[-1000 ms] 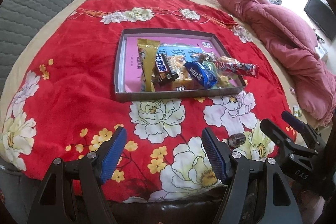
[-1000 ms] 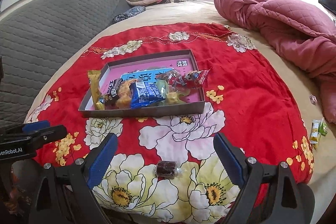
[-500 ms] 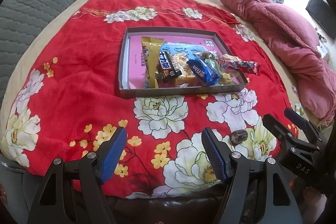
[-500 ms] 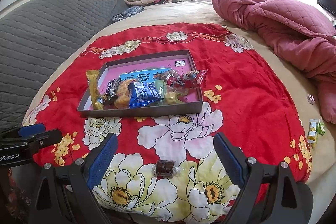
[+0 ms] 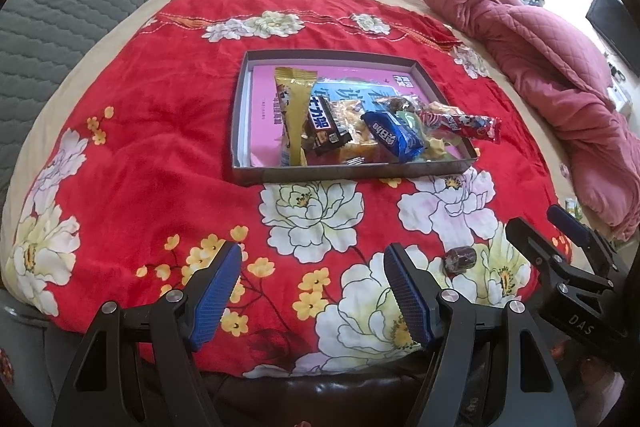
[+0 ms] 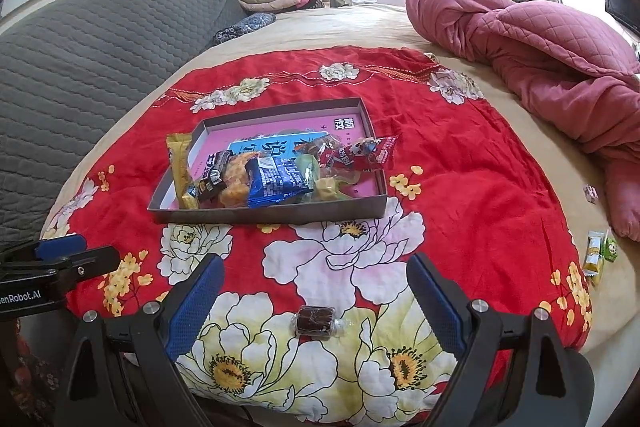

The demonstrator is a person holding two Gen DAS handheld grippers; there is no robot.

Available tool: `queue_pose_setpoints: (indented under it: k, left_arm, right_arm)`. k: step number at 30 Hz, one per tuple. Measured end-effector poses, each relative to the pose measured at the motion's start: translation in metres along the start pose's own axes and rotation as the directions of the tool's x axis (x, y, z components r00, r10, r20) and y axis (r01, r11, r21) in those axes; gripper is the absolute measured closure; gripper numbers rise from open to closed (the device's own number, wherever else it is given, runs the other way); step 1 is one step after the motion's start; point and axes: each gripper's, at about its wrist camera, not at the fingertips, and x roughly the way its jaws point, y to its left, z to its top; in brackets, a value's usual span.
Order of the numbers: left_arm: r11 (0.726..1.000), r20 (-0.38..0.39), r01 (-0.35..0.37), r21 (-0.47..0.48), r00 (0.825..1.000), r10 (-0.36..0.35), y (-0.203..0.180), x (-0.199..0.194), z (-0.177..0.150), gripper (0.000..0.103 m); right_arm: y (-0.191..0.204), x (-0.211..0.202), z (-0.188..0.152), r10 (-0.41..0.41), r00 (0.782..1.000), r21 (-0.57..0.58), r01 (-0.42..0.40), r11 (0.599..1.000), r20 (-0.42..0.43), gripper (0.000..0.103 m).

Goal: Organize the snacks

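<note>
Change: compared with a second ago almost nothing has moved; my view over the bed has only crept a little, and every snack lies where it lay.
Left tool [image 5: 312, 291]: jaws wide, nothing between them, hanging over the flowered red blanket [image 5: 132, 155] at the lower middle of the left view.
Right tool [image 6: 314, 297]: jaws wide and empty, framing the dark wrapped candy [image 6: 316, 319] at the lower middle of the right view; the pads stand well clear of it on both sides.
Tray [image 5: 348, 174]: the shallow grey box sits at the centre of both views, already holding a gold bar [image 5: 293, 115], a blue packet [image 5: 394, 138], a red packet [image 5: 464, 123] that overhangs its right rim, and others.
Strays: the dark candy lies alone on the blanket near me; two small sweets [image 6: 600, 253] lie off the blanket at the far right edge of the right view.
Meaning: I judge this a pause before a pick. Most snacks are in the box, and the candy under my right tool looks like the next one to go.
</note>
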Motion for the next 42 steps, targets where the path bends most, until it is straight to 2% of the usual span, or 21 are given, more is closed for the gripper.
queue_pose_setpoints:
  k: [33, 42]
  left_arm:
    - [0.999, -0.014, -0.037, -0.003, 0.999, 0.037, 0.0035, 0.0046, 0.0003, 0.028]
    - [1.000, -0.010, -0.026, -0.004, 1.000, 0.026, 0.0039, 0.0058, -0.0001, 0.028]
  right_arm:
    - [-0.0007, -0.0001, 0.0004, 0.001, 1.000, -0.009, -0.001, 1.000, 0.006, 0.011]
    - [0.0019, -0.0005, 0.0014, 0.010, 1.000, -0.026, -0.009, 1.000, 0.018, 0.011]
